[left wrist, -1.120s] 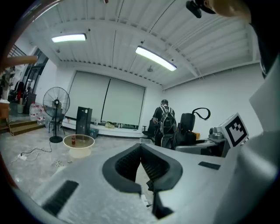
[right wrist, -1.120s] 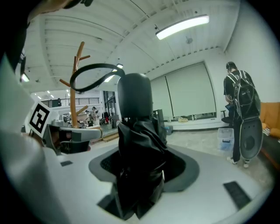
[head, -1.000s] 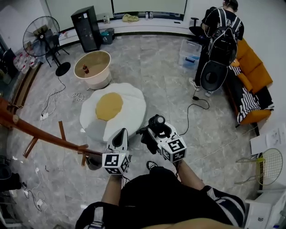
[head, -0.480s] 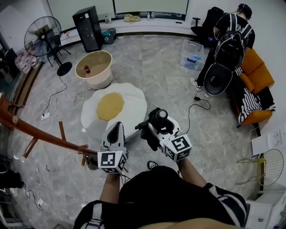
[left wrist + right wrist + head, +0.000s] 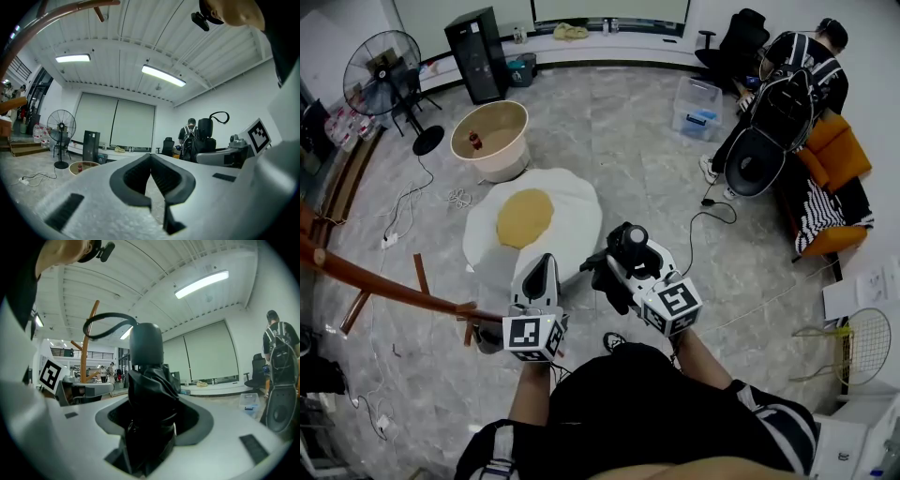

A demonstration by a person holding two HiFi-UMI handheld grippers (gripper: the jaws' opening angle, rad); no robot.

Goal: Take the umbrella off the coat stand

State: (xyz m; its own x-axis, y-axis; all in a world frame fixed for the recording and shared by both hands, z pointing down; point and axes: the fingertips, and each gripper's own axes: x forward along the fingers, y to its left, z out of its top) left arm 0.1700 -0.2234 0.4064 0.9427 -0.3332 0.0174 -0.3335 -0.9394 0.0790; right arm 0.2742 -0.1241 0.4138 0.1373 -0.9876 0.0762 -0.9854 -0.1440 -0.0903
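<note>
Grey marble floor (image 5: pixel 619 131), fried-egg rug (image 5: pixel 572 202), standing fan (image 5: pixel 380 75), orange sofa (image 5: pixel 844 155), white blinds (image 5: pixel 117 124), ribbed ceiling (image 5: pixel 117 51), strip lights (image 5: pixel 164 76)

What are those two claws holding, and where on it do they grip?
The right gripper clamps a folded black umbrella by its bundled fabric, just below the handle. The left gripper is shut on nothing.

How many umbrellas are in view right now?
1. The black folded umbrella is clamped in the right gripper, clear of the wooden coat stand at the left. Part of the stand is out of frame, so another could be hidden.
</note>
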